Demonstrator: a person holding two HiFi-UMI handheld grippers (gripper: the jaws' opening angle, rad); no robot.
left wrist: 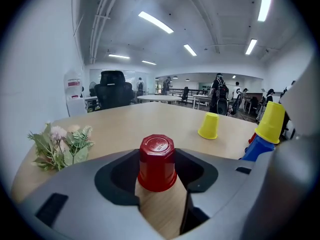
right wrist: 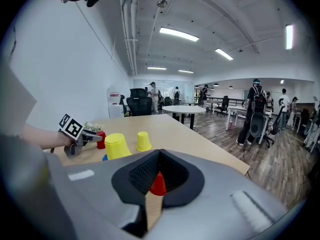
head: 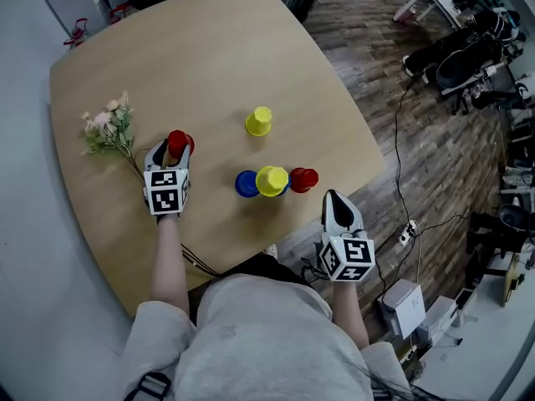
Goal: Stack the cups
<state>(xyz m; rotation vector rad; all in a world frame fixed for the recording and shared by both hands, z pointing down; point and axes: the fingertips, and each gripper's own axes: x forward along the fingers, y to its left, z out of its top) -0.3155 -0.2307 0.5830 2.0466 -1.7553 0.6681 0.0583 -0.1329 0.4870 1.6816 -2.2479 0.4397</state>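
A red cup [left wrist: 156, 156] stands upside down on the round wooden table [head: 209, 57], between the jaws of my left gripper [left wrist: 158, 176]. The jaws are open, with dark gaps on both sides of the cup. In the head view this red cup [head: 177, 143] is at the left gripper [head: 173, 150]. A lone yellow cup [head: 259, 121] stands further out. Near the front edge a yellow cup [head: 272, 180] sits on a blue cup [head: 244, 184], with a second red cup [head: 303, 179] beside them. My right gripper [head: 332, 199] is shut and empty, just short of that red cup [right wrist: 158, 184].
A small bunch of flowers [head: 109, 128] lies at the table's left side, close to the left gripper. The table's front edge runs under my right gripper, with wooden floor and cables [head: 401, 140] beyond. Office chairs and people stand far back in the room.
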